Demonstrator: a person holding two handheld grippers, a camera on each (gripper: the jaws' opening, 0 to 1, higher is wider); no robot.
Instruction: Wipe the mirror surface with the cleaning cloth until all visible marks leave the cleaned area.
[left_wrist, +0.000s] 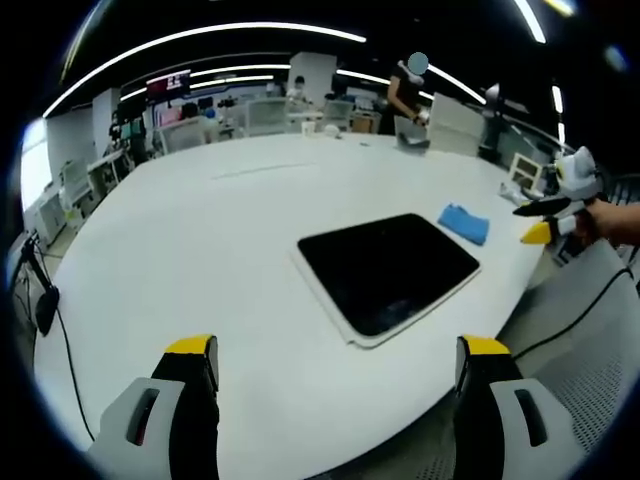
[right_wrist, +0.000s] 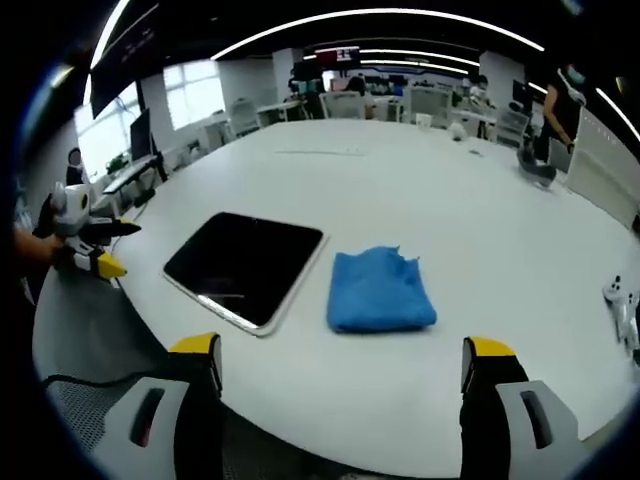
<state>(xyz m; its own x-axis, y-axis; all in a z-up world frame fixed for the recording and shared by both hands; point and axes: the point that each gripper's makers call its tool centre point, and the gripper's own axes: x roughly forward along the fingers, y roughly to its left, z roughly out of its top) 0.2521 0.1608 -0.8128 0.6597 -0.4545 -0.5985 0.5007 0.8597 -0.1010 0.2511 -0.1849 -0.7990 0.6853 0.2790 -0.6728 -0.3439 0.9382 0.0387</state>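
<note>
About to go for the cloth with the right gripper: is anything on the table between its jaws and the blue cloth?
Nothing visible. In the right gripper view, bare white table lies between the open right gripper and the blue cloth. The mirror lies flat beside the cloth, off to the side, not in the path.
</note>
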